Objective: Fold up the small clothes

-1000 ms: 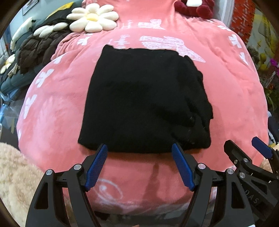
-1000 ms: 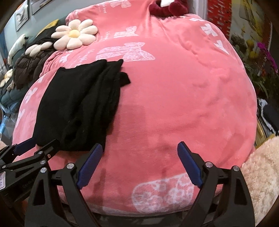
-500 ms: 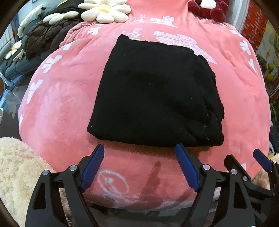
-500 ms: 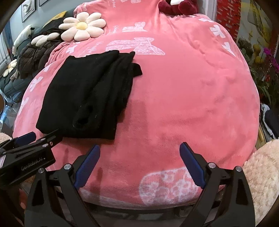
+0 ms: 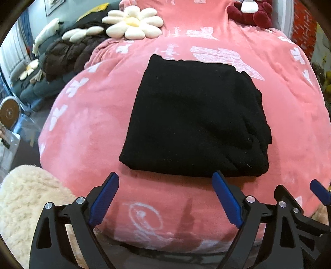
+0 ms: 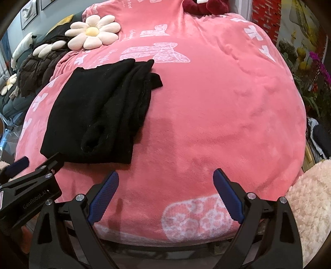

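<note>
A black garment [image 5: 196,120] lies folded into a thick rectangle on the pink blanket [image 5: 86,124]. In the right wrist view the garment [image 6: 99,111] sits at the left, its stacked folds facing right. My left gripper [image 5: 165,198] is open and empty, just short of the garment's near edge. My right gripper [image 6: 165,196] is open and empty over bare blanket [image 6: 217,113], to the right of the garment. The right gripper's fingers [image 5: 318,190] show at the lower right of the left wrist view. The left gripper's body [image 6: 29,194] shows at the lower left of the right wrist view.
A white daisy cushion [image 5: 132,22] and a dark red plush [image 5: 250,12] lie at the blanket's far end. Dark jackets [image 5: 68,53] are piled at the far left. Cream fleece lies at the near left [image 5: 26,202] and near right [image 6: 310,207]. Plants [image 6: 306,62] stand at the right.
Both grippers have pulled back from the garment and risen a little. The garment lies still, further from the fingertips than before.
</note>
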`<state>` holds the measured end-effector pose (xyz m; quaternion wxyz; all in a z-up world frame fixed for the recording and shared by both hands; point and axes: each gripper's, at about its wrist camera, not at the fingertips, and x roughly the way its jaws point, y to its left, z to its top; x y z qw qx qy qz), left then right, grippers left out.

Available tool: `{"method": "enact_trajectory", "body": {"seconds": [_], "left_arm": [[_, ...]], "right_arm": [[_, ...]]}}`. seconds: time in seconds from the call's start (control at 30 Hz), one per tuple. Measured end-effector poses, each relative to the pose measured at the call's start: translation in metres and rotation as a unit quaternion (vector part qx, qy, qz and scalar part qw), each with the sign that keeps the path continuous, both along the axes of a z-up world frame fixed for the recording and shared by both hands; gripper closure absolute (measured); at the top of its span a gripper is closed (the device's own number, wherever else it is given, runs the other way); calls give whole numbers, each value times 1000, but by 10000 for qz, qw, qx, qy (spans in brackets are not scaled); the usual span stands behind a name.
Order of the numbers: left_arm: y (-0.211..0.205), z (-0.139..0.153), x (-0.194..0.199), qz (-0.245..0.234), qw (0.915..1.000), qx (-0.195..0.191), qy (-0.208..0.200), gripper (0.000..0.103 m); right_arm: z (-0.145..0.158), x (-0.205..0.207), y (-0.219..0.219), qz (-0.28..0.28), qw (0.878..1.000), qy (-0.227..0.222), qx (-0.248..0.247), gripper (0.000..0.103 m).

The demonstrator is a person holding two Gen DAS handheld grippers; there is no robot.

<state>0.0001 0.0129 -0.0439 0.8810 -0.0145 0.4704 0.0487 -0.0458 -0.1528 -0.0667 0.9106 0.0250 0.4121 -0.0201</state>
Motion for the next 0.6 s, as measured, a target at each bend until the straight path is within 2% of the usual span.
{"method": "enact_trajectory", "body": {"seconds": [0.07, 0.3, 0.43, 0.6], "left_arm": [[1, -1, 0, -101, 9998, -147, 12, 15], [-3, 1, -1, -212, 9997, 23, -111, 19], [-1, -1, -1, -248, 9995, -201, -7, 24], [-1, 0, -3, -198, 9997, -118, -55, 23]], "right_arm": [[0, -1, -2, -26, 10000, 18, 33, 13], [2, -1, -3, -18, 10000, -16, -40, 13], [2, -2, -2, -16, 10000, -22, -54, 13], [3, -4, 1, 7, 9999, -40, -112, 13]]}}
